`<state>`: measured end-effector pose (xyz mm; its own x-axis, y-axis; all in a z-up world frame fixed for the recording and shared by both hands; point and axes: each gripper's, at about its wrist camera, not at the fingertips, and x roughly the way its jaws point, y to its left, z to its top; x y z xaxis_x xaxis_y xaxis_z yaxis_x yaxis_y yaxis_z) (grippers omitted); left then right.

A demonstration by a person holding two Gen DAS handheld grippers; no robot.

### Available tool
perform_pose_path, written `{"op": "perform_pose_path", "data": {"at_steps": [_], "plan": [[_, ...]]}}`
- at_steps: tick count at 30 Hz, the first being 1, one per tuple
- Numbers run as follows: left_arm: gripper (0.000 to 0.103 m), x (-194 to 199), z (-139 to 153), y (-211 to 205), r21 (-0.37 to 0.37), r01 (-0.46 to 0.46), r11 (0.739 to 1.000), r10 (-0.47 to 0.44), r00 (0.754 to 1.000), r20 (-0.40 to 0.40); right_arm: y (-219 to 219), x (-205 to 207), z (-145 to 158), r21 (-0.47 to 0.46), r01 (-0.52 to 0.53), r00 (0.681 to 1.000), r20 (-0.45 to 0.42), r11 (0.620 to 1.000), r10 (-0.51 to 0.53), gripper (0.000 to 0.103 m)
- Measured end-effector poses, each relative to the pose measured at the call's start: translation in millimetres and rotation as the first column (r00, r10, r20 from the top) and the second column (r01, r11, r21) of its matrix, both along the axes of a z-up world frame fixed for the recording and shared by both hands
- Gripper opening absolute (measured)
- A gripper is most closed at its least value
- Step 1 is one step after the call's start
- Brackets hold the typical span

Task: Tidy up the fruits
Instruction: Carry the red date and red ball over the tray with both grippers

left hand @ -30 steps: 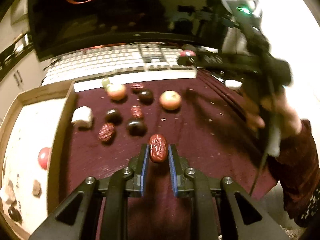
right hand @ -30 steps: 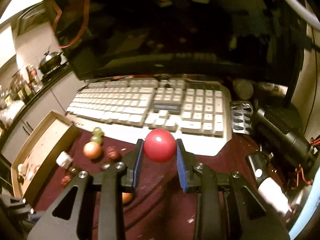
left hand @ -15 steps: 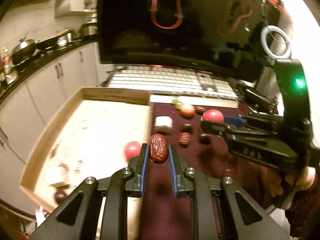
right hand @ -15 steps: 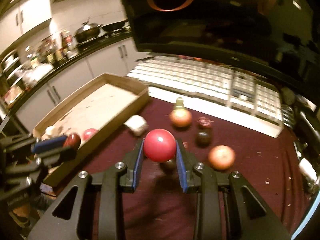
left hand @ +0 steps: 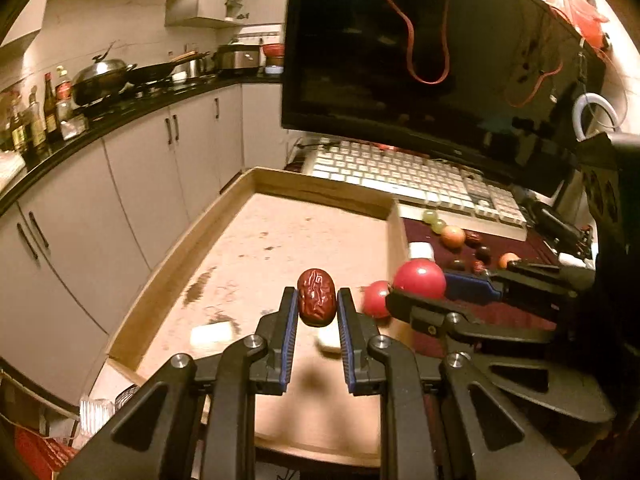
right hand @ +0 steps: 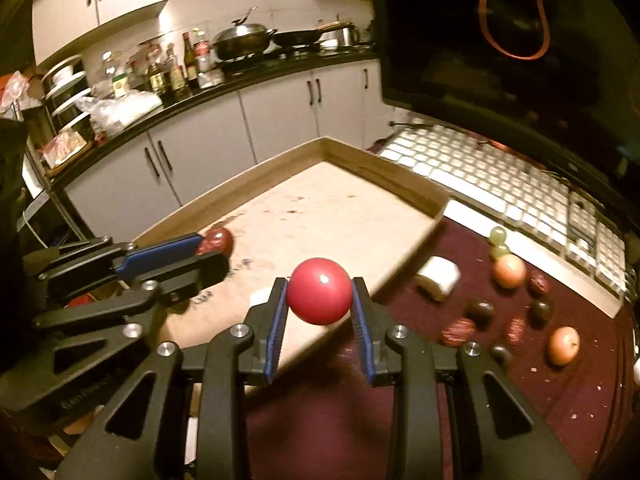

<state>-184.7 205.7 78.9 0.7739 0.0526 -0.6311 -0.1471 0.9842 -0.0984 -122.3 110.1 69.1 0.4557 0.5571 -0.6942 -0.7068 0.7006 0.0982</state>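
Note:
My left gripper [left hand: 317,304] is shut on a wrinkled red date [left hand: 316,297] and holds it above the wooden tray [left hand: 320,190]. My right gripper [right hand: 319,295] is shut on a red ball-shaped fruit [right hand: 320,290] over the tray's right wall [right hand: 404,264]; the right gripper also shows in the left wrist view [left hand: 420,286]. Another red fruit [left hand: 375,299] and white pieces [left hand: 211,334] lie in the tray. Several fruits remain on the dark red mat [right hand: 520,380]: two green grapes [right hand: 497,236], an orange fruit [right hand: 509,271], dates and dark fruits [right hand: 479,311].
A white keyboard [left hand: 416,180] and a dark monitor [left hand: 440,48] stand behind the mat. A white block [right hand: 437,278] lies by the tray wall. Kitchen cabinets and a counter with bottles and pans lie to the left.
Both grippers have swung left from the mat toward the tray, each still holding its fruit. The left one is now over the tray floor.

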Motion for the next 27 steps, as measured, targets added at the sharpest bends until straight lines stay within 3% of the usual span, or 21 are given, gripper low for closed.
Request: {"op": "perform_pose_path", "data": {"at_steps": [15,21,27], "plan": [[0.018,17.0,-13.2,39.1,0.015,-0.033,0.999,0.034,0.998,-0.055,40.6,12.8,-13.4,-0.045,0.032,0.999,-0.033,0.998,-0.033,0.033],[0.018,56.3,-11.4,54.9,0.022,-0.010,1.000,0.014,0.988,-0.156,62.7,45.7,-13.1,-0.080,0.057,0.993,-0.095,0.995,-0.065,0.033],[0.018,97.5,-26.5,73.1,-0.050,-0.004,0.999,-0.011,0.956,-0.294,77.0,77.7,-19.6,-0.124,0.106,0.977,-0.169,0.987,-0.126,0.033]]}}
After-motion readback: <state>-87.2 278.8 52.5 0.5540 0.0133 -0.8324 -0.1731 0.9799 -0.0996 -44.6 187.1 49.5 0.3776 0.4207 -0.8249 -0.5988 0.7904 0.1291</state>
